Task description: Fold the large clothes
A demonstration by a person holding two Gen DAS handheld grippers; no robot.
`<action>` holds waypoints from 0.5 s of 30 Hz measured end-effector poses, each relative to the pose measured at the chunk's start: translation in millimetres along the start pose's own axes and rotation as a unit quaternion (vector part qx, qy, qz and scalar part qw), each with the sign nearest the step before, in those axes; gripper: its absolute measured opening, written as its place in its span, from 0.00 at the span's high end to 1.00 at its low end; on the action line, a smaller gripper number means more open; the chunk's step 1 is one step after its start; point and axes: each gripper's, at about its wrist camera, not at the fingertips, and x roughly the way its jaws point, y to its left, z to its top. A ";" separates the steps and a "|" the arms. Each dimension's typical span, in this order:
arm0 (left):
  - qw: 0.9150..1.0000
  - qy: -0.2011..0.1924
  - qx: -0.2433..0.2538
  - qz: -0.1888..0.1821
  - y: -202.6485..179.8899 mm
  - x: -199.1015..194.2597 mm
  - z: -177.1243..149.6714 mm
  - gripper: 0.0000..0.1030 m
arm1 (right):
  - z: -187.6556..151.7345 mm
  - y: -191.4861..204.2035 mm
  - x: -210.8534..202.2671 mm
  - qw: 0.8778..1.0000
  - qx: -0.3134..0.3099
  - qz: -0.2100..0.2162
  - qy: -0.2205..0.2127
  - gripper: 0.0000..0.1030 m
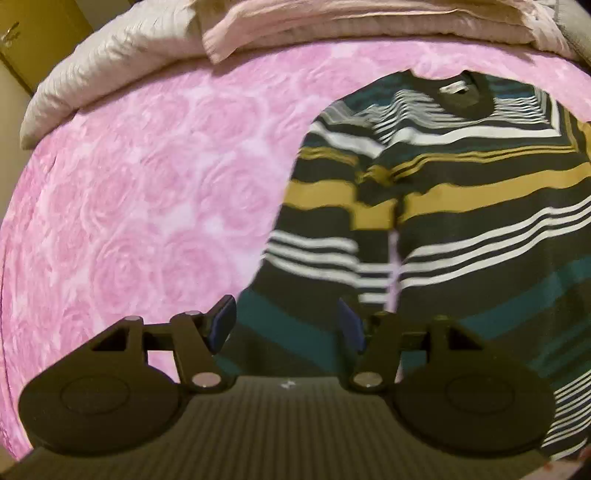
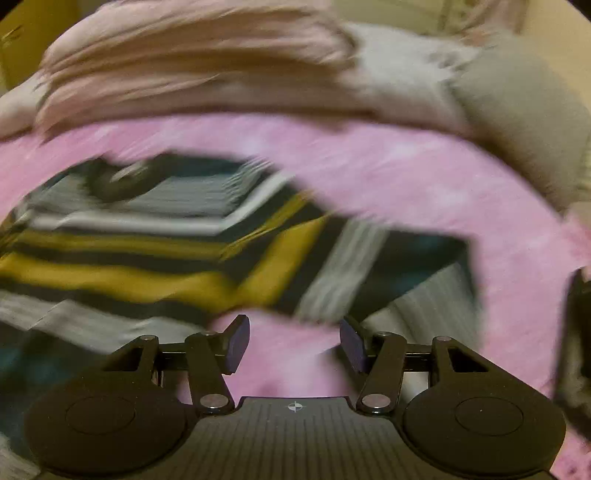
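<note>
We see a small pale label (image 1: 453, 88) sewn inside the dark collar (image 1: 461, 101) of the striped sweater (image 1: 461, 192), but any writing on it is too small and blurred to read. The sweater lies spread flat on a pink bedspread (image 1: 147, 184) patterned with roses, its neck pointing toward the far end of the bed. Bands of dark, white, mustard and teal run across it, and one sleeve (image 1: 317, 206) lies folded down along the body on the left side.

At the far end of the bed we see a pale quilted blanket (image 1: 110, 62) and a folded pink cover (image 1: 351, 26) piled up, with a yellowish wall (image 1: 37, 33) behind. In the right wrist view a grey cushion (image 2: 517, 122) sits at the far right corner.

Our left gripper (image 1: 286, 323) hangs over the lower teal band of the sweater, its jaws spread wide with nothing between them. Our right gripper (image 2: 293, 341) is also spread wide and empty, over bare pink cloth just below the other sleeve (image 2: 369, 266), which stretches out to the side; this view is badly smeared, so the sleeve's outline is only roughly clear to us.

A broad stretch of bare bedspread lies to the left of the sweater, and more lies beyond the outstretched sleeve on the right.
</note>
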 end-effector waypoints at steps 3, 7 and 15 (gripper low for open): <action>1.000 -0.001 0.002 -0.016 26.0 18.0 -3.6 0.43 | -2.5 63.6 7.7 0.998 -0.031 0.058 0.018 0.50; 0.998 0.010 0.010 -0.059 58.2 51.1 -6.3 0.43 | 8.2 158.8 14.0 0.989 -0.105 0.103 0.014 0.50; 0.978 0.066 0.027 -0.197 99.7 90.3 -33.2 0.81 | 25.7 289.0 54.9 0.981 -0.140 0.129 0.034 0.50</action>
